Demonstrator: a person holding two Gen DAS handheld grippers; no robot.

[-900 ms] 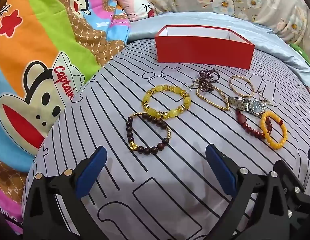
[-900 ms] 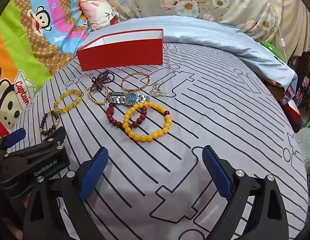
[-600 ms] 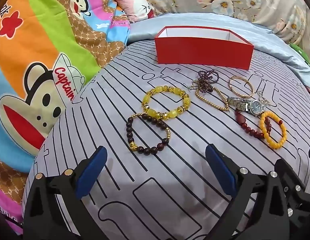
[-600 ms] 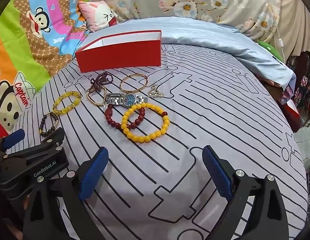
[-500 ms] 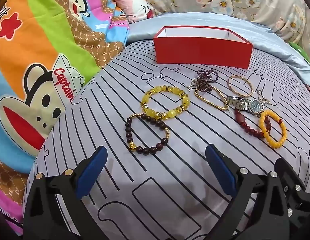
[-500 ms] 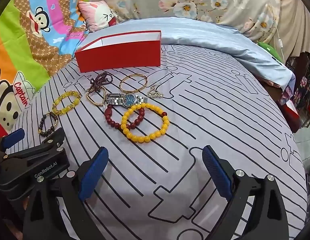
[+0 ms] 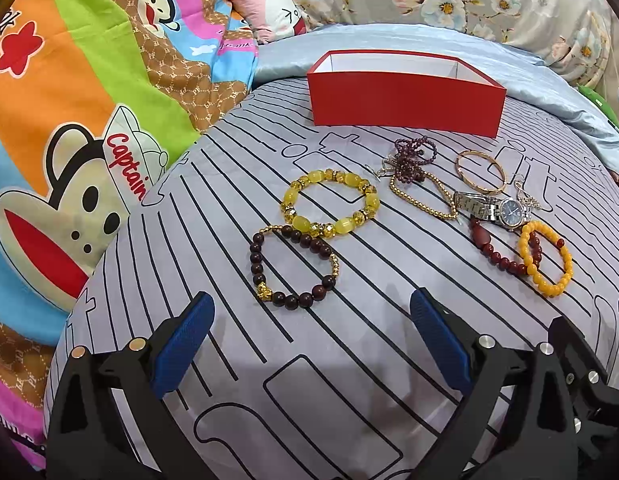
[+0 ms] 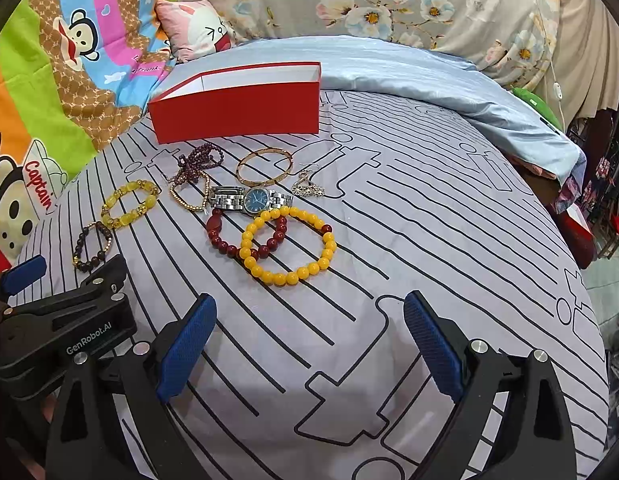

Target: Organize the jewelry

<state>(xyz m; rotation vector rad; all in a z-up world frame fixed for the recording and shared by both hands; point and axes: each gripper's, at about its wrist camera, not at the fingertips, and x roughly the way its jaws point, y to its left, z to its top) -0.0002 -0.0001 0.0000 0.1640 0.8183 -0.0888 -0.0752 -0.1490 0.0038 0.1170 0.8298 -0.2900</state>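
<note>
Nothing much moves since earlier frames; both grippers hover, jaws spread wide, empty. Striped grey bedsheet (image 7: 349, 380) underneath, red box (image 7: 405, 108) far ahead. Dark bead bracelet (image 7: 291, 266) just ahead of left gripper (image 7: 311, 344); orange bead bracelet (image 8: 288, 246) ahead of right gripper (image 8: 309, 340), watch (image 8: 253, 199) beyond.

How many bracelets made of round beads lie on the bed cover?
4 clearly: dark brown bracelet nearest the left gripper, yellow-gold bracelet behind it, red bracelet overlapping the orange bracelet. The purple bead tangle is unclear.

Home bedroom; bed sheet (image 7: 349, 380); cartoon quilt (image 7: 69, 80); pillow (image 8: 197, 28)
</note>
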